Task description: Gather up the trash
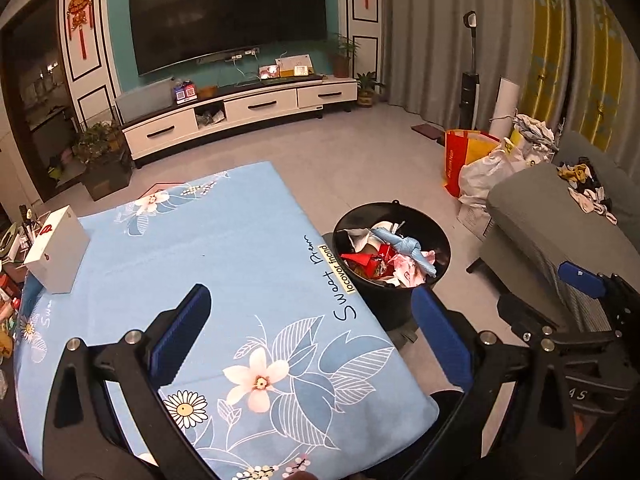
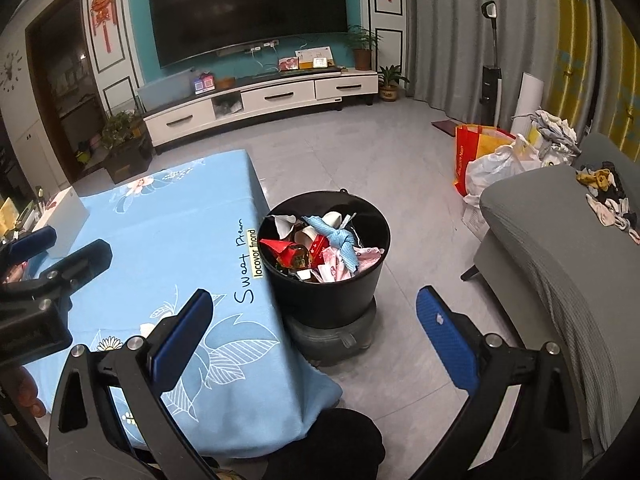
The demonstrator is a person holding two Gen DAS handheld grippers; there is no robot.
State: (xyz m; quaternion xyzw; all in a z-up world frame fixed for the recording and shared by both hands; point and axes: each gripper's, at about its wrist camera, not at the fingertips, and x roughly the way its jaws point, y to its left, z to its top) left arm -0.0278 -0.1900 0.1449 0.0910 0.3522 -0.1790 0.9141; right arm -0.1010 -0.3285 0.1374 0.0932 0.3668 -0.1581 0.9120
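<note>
A black bucket [image 1: 438,240] [image 2: 368,280] full of crumpled wrappers and paper trash [image 1: 394,258] [image 2: 324,250] stands on a dark stool beside the table's right edge. My left gripper [image 1: 314,300] hovers open over the blue floral tablecloth [image 1: 224,248], nothing between its blue pads. My right gripper [image 2: 316,304] is open too, held above the table's corner and the bucket, empty. In the left wrist view the right gripper shows at the far right; in the right wrist view the left one shows at the far left.
A white box [image 1: 58,250] [image 2: 66,216] lies on the table's left side. A grey sofa [image 1: 560,232] [image 2: 560,248] with loose clothes stands on the right, bags [image 1: 480,164] [image 2: 492,156] behind it. Tiled floor [image 2: 360,152] stretches to a TV cabinet [image 1: 240,110].
</note>
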